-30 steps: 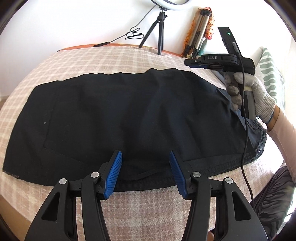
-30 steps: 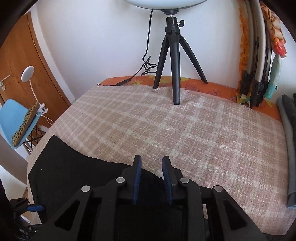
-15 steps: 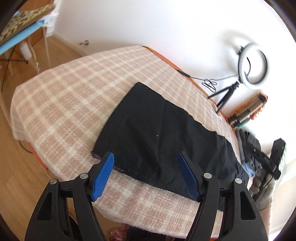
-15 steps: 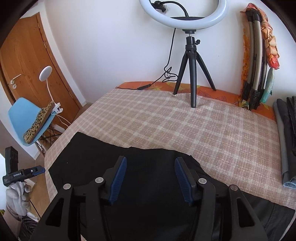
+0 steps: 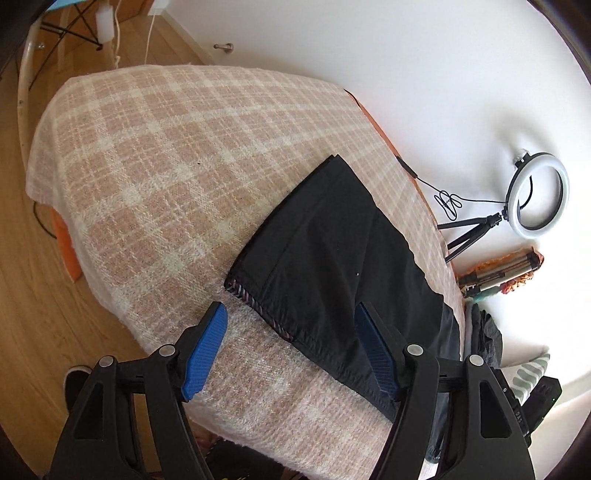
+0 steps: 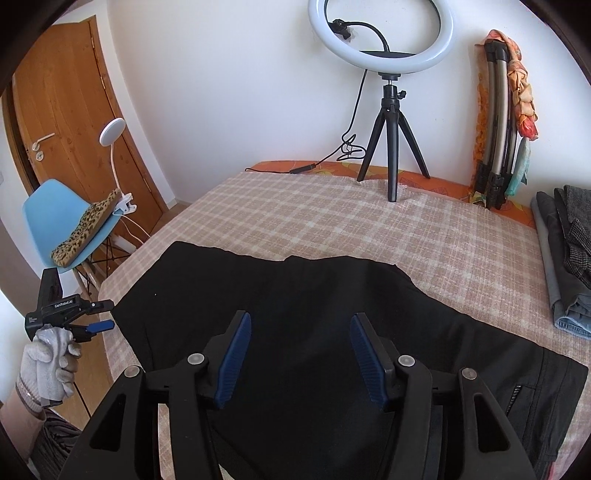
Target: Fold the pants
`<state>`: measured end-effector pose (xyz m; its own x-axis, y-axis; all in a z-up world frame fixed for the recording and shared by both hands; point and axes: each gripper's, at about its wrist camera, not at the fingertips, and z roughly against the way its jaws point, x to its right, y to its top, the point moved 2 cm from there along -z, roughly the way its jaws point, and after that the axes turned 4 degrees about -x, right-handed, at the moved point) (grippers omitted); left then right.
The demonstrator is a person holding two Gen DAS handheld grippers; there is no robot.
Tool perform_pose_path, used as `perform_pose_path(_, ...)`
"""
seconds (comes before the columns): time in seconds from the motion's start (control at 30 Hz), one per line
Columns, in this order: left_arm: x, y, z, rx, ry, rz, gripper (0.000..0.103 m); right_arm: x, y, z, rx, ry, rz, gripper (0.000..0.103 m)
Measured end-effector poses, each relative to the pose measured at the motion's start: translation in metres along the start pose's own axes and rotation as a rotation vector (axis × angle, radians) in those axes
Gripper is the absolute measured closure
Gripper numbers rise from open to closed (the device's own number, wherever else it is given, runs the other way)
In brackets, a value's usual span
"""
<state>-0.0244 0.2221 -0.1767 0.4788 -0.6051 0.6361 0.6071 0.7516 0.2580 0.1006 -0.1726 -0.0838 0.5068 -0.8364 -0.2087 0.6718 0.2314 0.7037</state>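
Black pants (image 5: 332,258) lie flat and folded lengthwise on the plaid bed cover (image 5: 166,166). Their hem end with a striped inner edge lies nearest my left gripper (image 5: 289,308), which hovers open over that corner at the bed's edge, its pads touching nothing. In the right wrist view the pants (image 6: 295,288) spread across the bed cover (image 6: 332,214), pocket zip at the right. My right gripper (image 6: 300,316) hangs open above their middle with nothing between its pads. A gloved hand (image 6: 48,354) holds the left gripper (image 6: 98,326) at the far left.
A ring light on a tripod (image 6: 384,33) stands at the bed's far side, its cable trailing left. Folded clothes (image 6: 565,258) are stacked at the right edge. A blue chair (image 6: 62,214) and wooden door stand left. A folded metal frame (image 6: 498,122) leans on the wall.
My left gripper slid along the pants to the hem end, rolled, and its jaws widened. My right gripper drew back and up off the pants' far edge with jaws spread apart.
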Motion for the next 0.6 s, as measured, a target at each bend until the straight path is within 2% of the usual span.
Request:
perform_pose_path(0.07,0.002,0.002,-0.004,0.007,-0.020,0.016,0.032,0.003,-0.001,0.004,0.005,-0.005,-0.003,0.044)
perform_pose_path(0.33,0.015,0.011,-0.017,0.079,-0.007,-0.003,0.032,0.015,0.002,0.011,0.030,0.005,-0.040,0.044)
perform_pose_path(0.4,0.021,0.015,-0.022,0.105,0.023,-0.043,0.034,0.013,0.003,0.009,0.024,0.012,-0.037,0.044)
perform_pose_path(0.43,0.024,0.017,-0.025,0.118,0.042,-0.065,0.039,0.012,0.003,0.008,0.021,0.011,-0.033,0.044)
perform_pose_path(0.5,0.027,0.022,-0.033,0.111,0.053,-0.088,0.083,0.009,0.004,0.005,0.014,0.010,-0.023,0.044)
perform_pose_path(0.6,0.029,0.024,-0.038,0.117,0.041,-0.096,0.087,0.007,0.005,0.002,0.009,0.015,-0.014,0.044)
